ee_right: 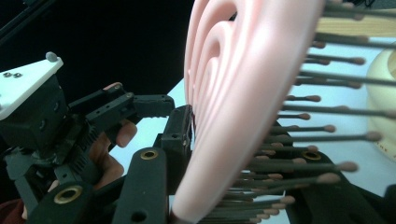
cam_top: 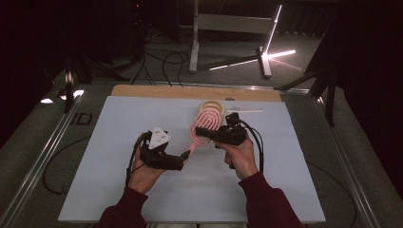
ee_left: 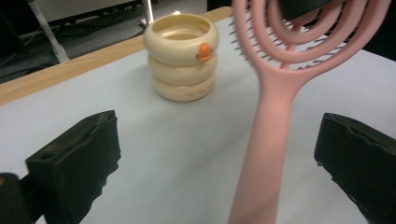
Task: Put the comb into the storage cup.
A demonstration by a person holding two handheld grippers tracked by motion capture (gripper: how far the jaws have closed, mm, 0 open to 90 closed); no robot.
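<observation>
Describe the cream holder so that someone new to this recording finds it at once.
Start at the pale mat on the table and look to its far edge by the wooden strip. The cream holder stands there, just beyond the pink hairbrush. It looks like three stacked rings, open on top, with a small orange dot.

A pale grey-blue mat is spread over the table, and a strip of wooden board is seen along its far edge. A cream holder of three stacked rings, marked with a small orange dot, is stood upright on the mat near that far edge. Just beside it a thin pale stick is laid flat. Beyond the table, a white metal stand and black cables are seen on the dark floor, where a bright light strip is reflected.
</observation>
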